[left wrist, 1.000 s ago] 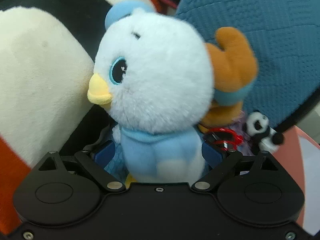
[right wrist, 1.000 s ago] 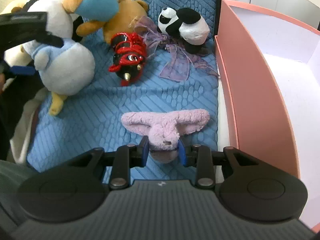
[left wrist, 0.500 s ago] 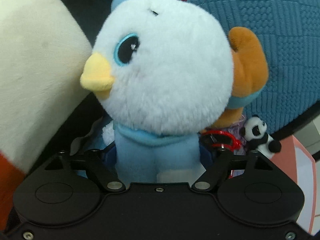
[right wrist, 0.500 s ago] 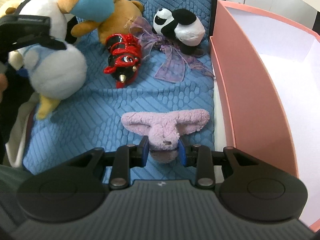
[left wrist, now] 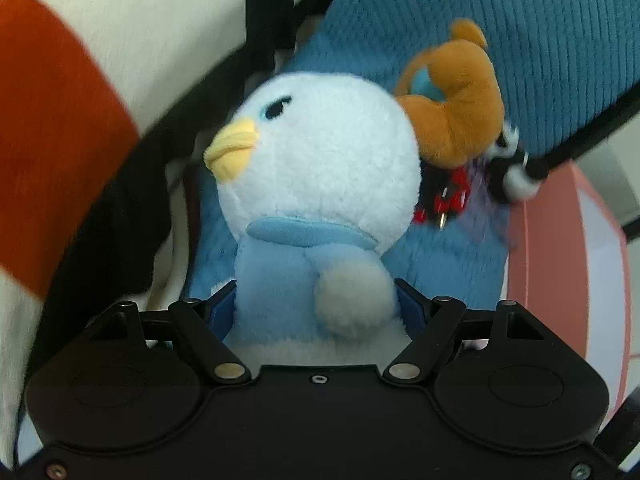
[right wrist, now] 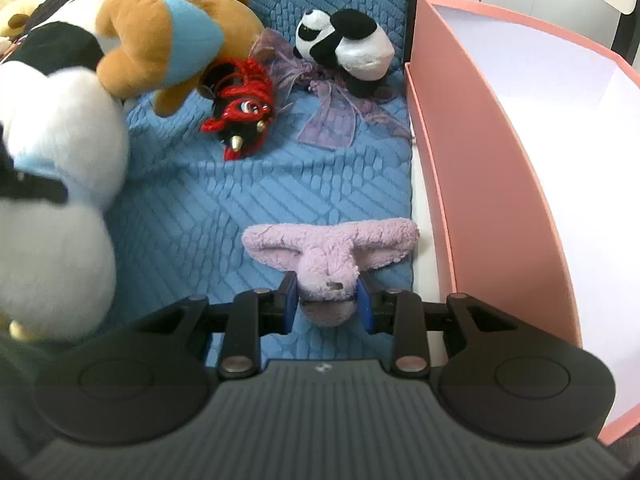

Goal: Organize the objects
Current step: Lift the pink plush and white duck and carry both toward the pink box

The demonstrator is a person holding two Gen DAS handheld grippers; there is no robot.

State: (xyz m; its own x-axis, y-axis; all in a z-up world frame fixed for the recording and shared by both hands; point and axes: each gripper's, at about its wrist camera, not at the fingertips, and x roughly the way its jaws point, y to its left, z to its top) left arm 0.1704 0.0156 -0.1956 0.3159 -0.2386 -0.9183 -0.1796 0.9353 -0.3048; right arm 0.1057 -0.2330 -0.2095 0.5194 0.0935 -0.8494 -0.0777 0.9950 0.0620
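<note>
- left tongs (left wrist: 316, 300) are clamped on the body of the blue and white plush bird (left wrist: 320, 184), blue pads pressed into both its sides, head up toward the camera
- right tongs (right wrist: 329, 300) are squeezing the head of the lilac floppy-eared plush (right wrist: 332, 248), ears spread over the blue textured cushion (right wrist: 240, 200)
- further back on that cushion: red and black tasselled toy (right wrist: 240, 116), brown teddy with a blue patch (right wrist: 168, 44), plush panda (right wrist: 348, 48) on a purple ribbon (right wrist: 332, 120)
- pink box (right wrist: 480, 168) sits just right of the cushion, open top, white inside
</note>
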